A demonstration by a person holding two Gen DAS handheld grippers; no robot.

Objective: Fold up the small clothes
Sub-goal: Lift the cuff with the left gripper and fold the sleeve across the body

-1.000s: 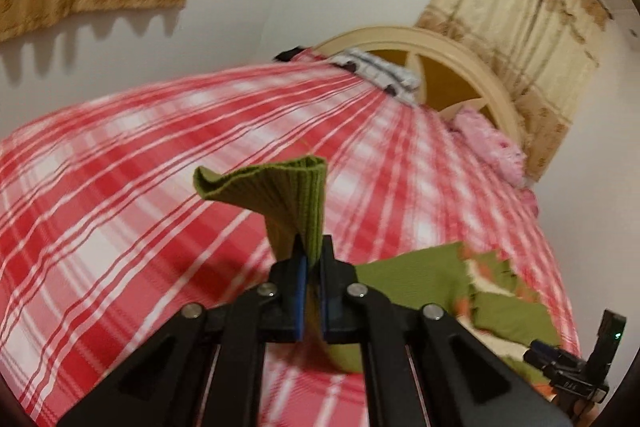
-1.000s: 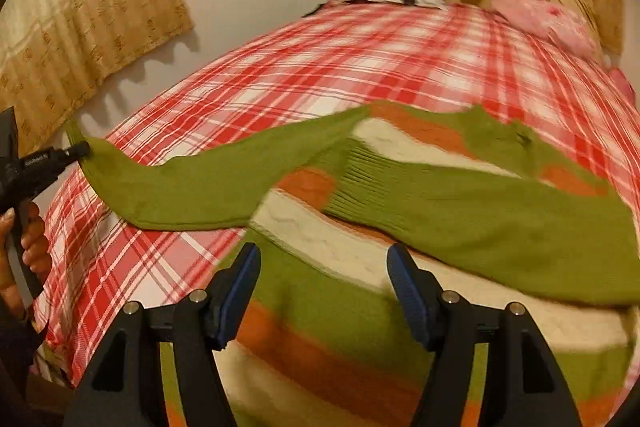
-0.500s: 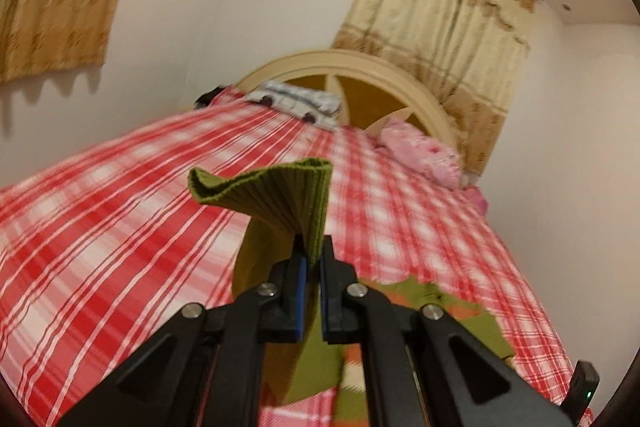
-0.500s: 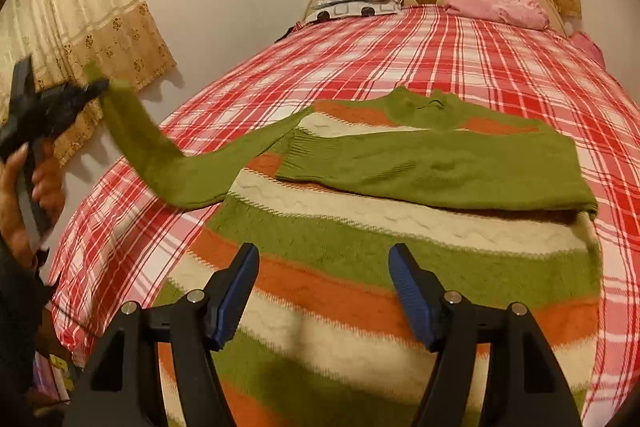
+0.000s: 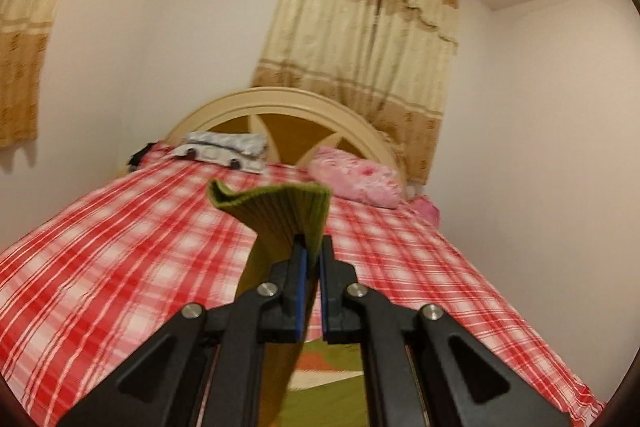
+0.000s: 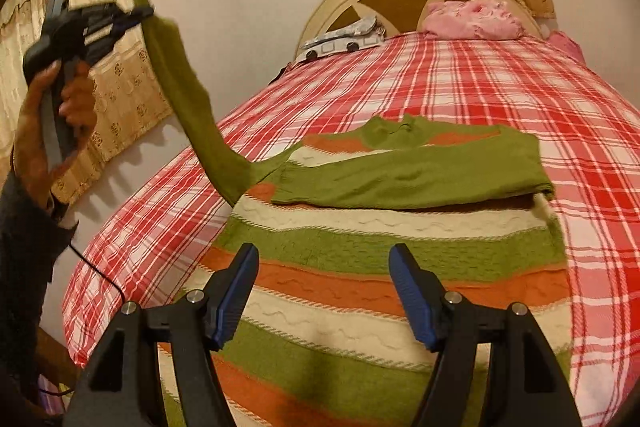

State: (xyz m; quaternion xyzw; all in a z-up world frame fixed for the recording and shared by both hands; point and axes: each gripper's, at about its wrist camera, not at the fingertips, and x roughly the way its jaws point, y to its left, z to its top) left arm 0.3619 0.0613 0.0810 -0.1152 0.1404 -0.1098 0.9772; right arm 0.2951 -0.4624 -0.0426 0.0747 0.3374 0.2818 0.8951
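We are pinching the ribbed green cuff [image 5: 280, 215] of the sweater's left sleeve [image 6: 192, 99] between the blue pads of our left gripper [image 5: 311, 259] — the fingers are clamped tight on the knit, with the cuff fanning out above the fingertips and the rest of the sleeve hanging down beneath them. Seen from the right wrist, that gripper [image 6: 138, 15] is being held high in a bare hand [image 6: 60, 99], and the sleeve is stretching from its fingertips down to the shoulder of the green, orange and cream striped knitted sweater [image 6: 360, 267].

The sweater is lying flat on the red-and-white plaid bedsheet [image 6: 500, 87], its hem nearest us and its neck pointing away. The other green sleeve [image 6: 408, 179] is lying folded across the chest, ahead of our right fingers.

Our right gripper [image 6: 324, 291] is hovering over the lower stripes with its blue-padded fingers [image 6: 236, 291] spread wide and holding nothing — the striped knit is showing between them.

Beyond the fingertips, a pink pillow [image 6: 472, 19] and a grey-and-white patterned pillow [image 5: 224, 151] are sitting against the cream arched headboard [image 5: 280, 103].
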